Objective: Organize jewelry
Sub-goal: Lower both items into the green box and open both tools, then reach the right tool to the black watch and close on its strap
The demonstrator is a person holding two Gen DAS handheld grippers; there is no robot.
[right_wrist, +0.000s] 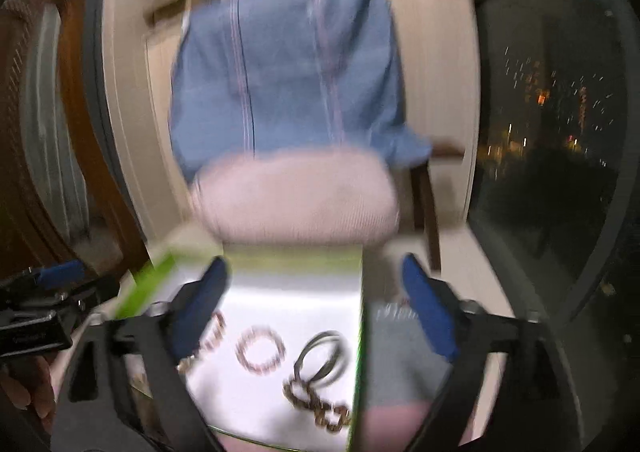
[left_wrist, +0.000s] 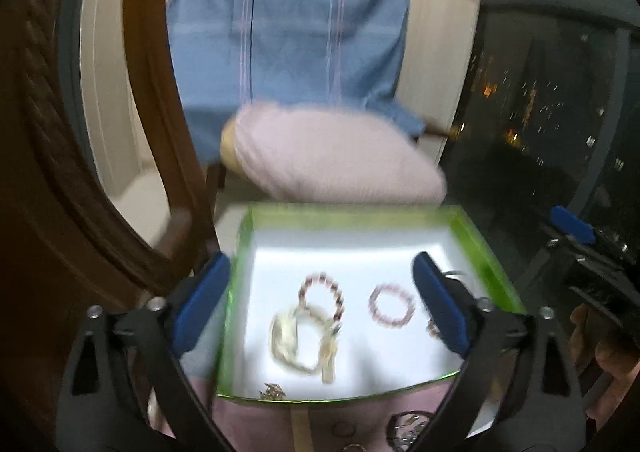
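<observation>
In the shallow green-rimmed tray (left_wrist: 244, 252), beaded bracelets (left_wrist: 392, 306) lay on its smooth white floor; my left gripper (left_wrist: 320, 304) and right gripper (right_wrist: 316, 308) gaped empty.

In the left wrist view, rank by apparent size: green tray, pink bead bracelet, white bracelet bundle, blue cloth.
Largest to smallest as they look:
1. blue cloth, though it sits farther back
2. green tray
3. white bracelet bundle
4. pink bead bracelet
Motion blur softens the edges, but the gaps are clear.
</observation>
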